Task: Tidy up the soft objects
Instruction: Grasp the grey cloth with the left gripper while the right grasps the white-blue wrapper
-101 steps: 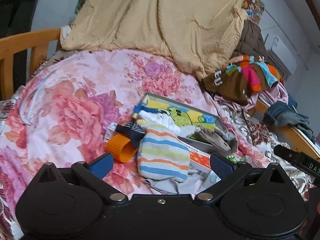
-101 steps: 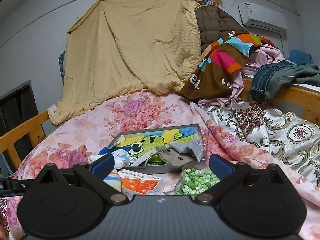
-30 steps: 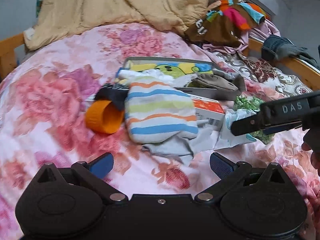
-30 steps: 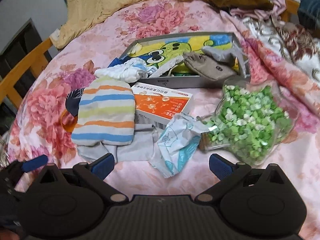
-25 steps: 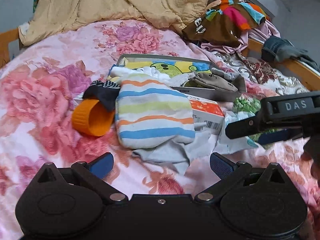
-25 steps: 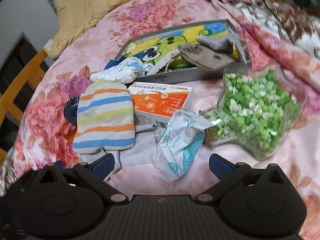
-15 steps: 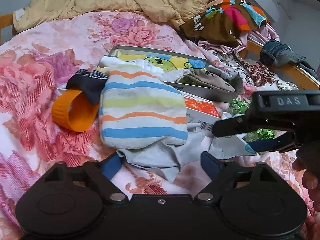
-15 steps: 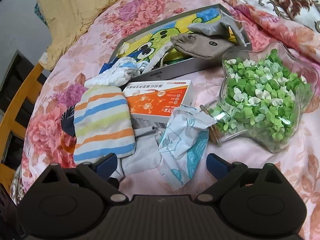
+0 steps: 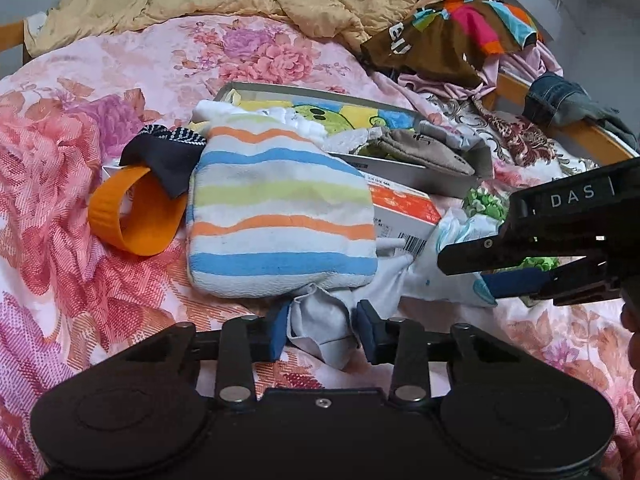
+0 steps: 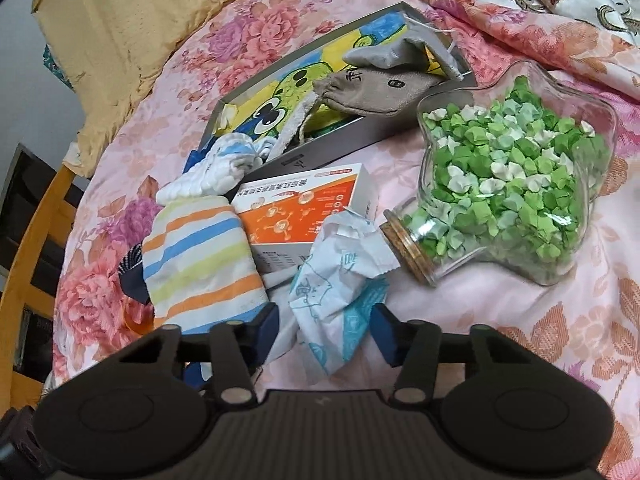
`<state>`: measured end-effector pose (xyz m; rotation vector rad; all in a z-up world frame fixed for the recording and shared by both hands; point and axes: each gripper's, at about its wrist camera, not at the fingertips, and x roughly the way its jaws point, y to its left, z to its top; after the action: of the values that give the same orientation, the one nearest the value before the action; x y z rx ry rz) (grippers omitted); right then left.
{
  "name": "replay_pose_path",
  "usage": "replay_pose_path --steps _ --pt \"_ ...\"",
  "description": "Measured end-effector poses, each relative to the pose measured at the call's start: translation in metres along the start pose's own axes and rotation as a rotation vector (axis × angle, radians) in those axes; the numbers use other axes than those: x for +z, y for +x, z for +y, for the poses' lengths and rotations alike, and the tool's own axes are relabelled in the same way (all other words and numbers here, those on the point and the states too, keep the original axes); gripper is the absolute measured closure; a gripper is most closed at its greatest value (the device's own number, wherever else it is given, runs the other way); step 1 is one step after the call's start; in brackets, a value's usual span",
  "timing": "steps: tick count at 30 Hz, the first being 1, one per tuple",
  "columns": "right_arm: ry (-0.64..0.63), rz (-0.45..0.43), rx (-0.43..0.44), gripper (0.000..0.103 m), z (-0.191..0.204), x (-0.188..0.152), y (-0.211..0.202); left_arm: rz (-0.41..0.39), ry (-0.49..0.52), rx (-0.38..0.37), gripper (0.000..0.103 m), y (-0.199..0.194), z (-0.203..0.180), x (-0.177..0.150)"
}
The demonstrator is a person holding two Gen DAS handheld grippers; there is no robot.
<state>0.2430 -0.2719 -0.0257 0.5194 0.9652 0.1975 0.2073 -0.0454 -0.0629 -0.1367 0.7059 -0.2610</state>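
Soft objects lie in a heap on the bed (image 9: 60, 168), just in front of the grey tray (image 10: 256, 92): striped pouch (image 9: 276, 208) on top, grey cloth (image 9: 320, 328) poking out from under its near edge, crumpled white-and-teal wrapper (image 10: 340, 280) beside it, against the orange box (image 10: 304, 204). What's changed vs approx a sec ago: both grippers were spread wide and hanging back from the pile; now both have dropped in closer and their jaws have just been closing. Left gripper (image 9: 322, 330) is down to a narrow gap w/ the grey cloth bunched between its blue pads, and the pads look to be pressing it. Right gripper (image 10: 326, 328) is narrower too, w/ the wrapper's lower end between its pads, but there's daylight on both sides, so prob not gripped yet. Meaning for the task: looks like the pick stage has begun, two items at once. Nothing lifted so far; pouch sits on the grey cloth, so pulling the cloth may drag the pouch along. Star jar (image 10: 516, 176) of green paper bits lies on its side near the wrapper and isn't soft, so it's better left alone. Tray already holds a couple of cloth bits, the likely place for these.
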Motion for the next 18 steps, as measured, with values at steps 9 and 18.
replay_pose_path --steps 9,18 --pt "-0.063 -0.039 -0.035 0.072 0.008 -0.005 -0.005 0.002 -0.027 0.014 0.093 -0.006 -0.002 -0.001" --pt "-0.171 -0.095 -0.026 0.08 0.017 -0.017 -0.024 0.014 -0.086 0.0 0.096 -0.033 -0.009 -0.005"
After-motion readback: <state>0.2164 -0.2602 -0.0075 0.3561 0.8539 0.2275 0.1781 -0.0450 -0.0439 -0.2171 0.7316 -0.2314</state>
